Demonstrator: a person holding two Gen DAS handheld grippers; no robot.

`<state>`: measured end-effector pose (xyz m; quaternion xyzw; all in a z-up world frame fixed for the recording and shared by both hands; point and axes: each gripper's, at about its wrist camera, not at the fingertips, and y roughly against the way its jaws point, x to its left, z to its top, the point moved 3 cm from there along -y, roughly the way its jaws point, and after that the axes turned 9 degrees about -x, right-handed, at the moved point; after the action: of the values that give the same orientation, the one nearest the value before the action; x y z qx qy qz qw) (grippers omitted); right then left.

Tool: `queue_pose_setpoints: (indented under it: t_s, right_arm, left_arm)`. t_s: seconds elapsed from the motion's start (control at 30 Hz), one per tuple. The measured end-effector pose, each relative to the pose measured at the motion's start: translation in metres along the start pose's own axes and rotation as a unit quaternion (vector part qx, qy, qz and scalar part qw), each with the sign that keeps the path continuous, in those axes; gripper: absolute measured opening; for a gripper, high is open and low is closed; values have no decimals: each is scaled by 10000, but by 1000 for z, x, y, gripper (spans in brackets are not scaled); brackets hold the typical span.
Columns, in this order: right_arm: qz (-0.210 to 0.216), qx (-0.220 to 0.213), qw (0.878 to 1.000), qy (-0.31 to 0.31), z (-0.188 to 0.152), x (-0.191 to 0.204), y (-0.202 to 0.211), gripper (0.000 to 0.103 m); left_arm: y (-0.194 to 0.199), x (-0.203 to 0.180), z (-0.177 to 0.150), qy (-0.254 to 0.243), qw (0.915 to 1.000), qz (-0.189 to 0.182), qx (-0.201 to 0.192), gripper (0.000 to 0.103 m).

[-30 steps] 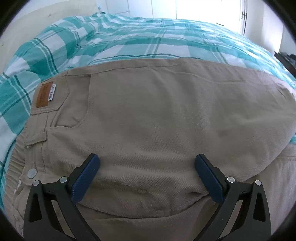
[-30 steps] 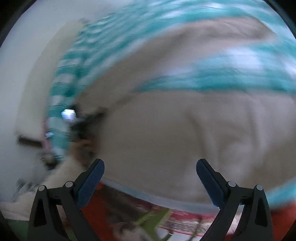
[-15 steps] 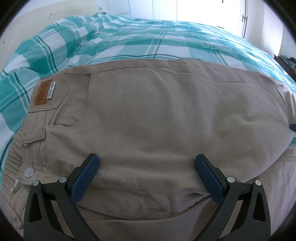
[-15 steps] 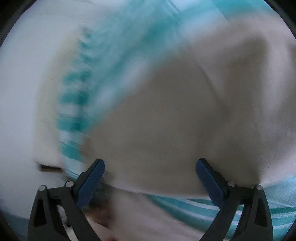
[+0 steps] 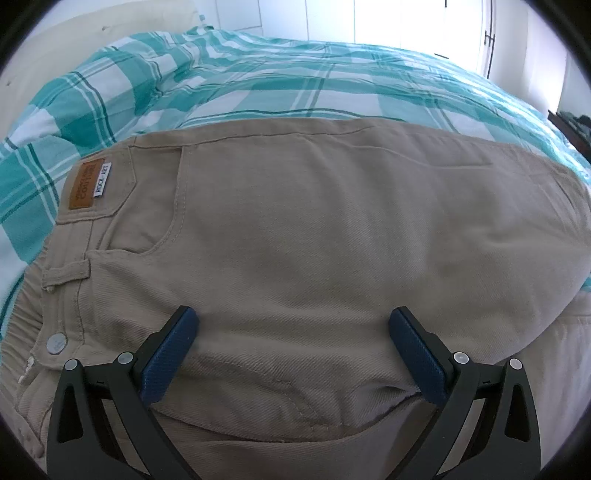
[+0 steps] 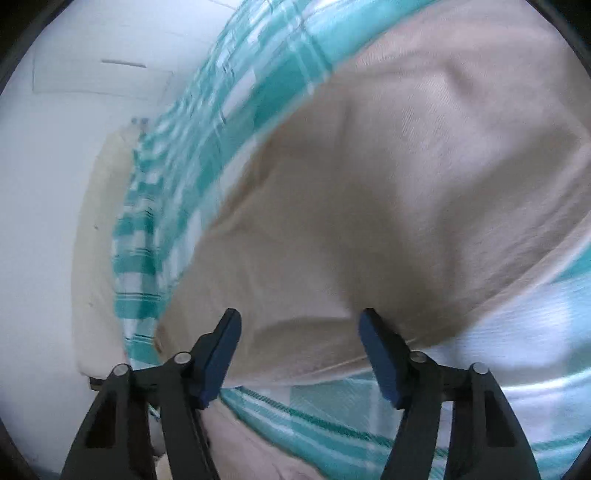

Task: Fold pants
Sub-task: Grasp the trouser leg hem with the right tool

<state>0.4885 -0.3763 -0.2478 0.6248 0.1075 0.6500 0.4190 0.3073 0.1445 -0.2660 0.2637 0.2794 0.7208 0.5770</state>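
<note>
Beige pants (image 5: 295, 251) lie flat on a teal and white checked bedspread (image 5: 280, 81), waistband to the left with a brown leather label (image 5: 85, 184) and a metal button (image 5: 56, 343). My left gripper (image 5: 293, 347) is open and empty, low over the pants' seat near the crotch seam. In the right wrist view the pants (image 6: 369, 206) fill the middle, blurred. My right gripper (image 6: 300, 347) is open, jaws partly narrowed, just over the near edge of the fabric, holding nothing.
A cream headboard or wall panel (image 5: 74, 40) stands at the back left. A bright window (image 5: 417, 22) is behind the bed. White wall (image 6: 55, 184) lies left of the bed in the right wrist view. More beige cloth (image 6: 251, 446) shows at the bottom.
My right gripper swung fast across the bed onto the pants' edge and its jaws narrowed. My left gripper barely moved, shifting slightly over the pants.
</note>
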Motion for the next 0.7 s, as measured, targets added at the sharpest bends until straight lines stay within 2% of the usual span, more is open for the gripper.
queue_pose_setpoints:
  t_s: [0.03,0.1,0.13,0.2,0.23,0.27,0.3,0.33,0.4,0.47,0.53,0.63,0.7]
  right_arm:
    - [1,-259,9993,264,11,8,17,80]
    - [63,-701,9959,570,28,17,38,85]
    - [55,-927,9941,564,39,15,46,85]
    - [-190,-1047,9937,347,51,-4,46,85]
    - [-556,-922,9939,243,56,-25,42,84]
    - [-800,-809,9934,167,57,-43,40,76]
    - [-740,-802,9940,50,58,-53,40,65]
    - [-586,-977,9934,-160,61,-61,50,66]
    - [-814,-1494,9854,-99,69,-61,77,73]
    - [-1059,-2026,9735,64,78,-65,109,74]
    - [-1152,-2305,9658,-278,86,-85,135,75]
    - [-1561,-2286,9580,-745,89,-116,143,75]
    - [-1631,-2222,9571,-892,89,-126,136,75]
  left_arm:
    - [0,-1,1,-5,10000,13,0,103]
    - [-1,0,0,-20,10000,30,0,102]
    - [-1,0,1,-19,10000,29,2,102]
    - [-1,0,1,-20,10000,29,8,102]
    - [-1,0,1,-24,10000,31,8,102]
    - [-1,0,1,-18,10000,27,4,102]
    - [-1,0,1,-14,10000,24,3,102]
    - [-1,0,1,-13,10000,22,2,102]
    - [-1,1,1,4,10000,11,-8,102]
    - [-2,1,1,13,10000,9,-15,102]
    - [-2,1,1,6,10000,16,-19,102]
    - [-2,1,0,-5,10000,29,-22,102]
    - [-2,0,0,-13,10000,43,-34,102]
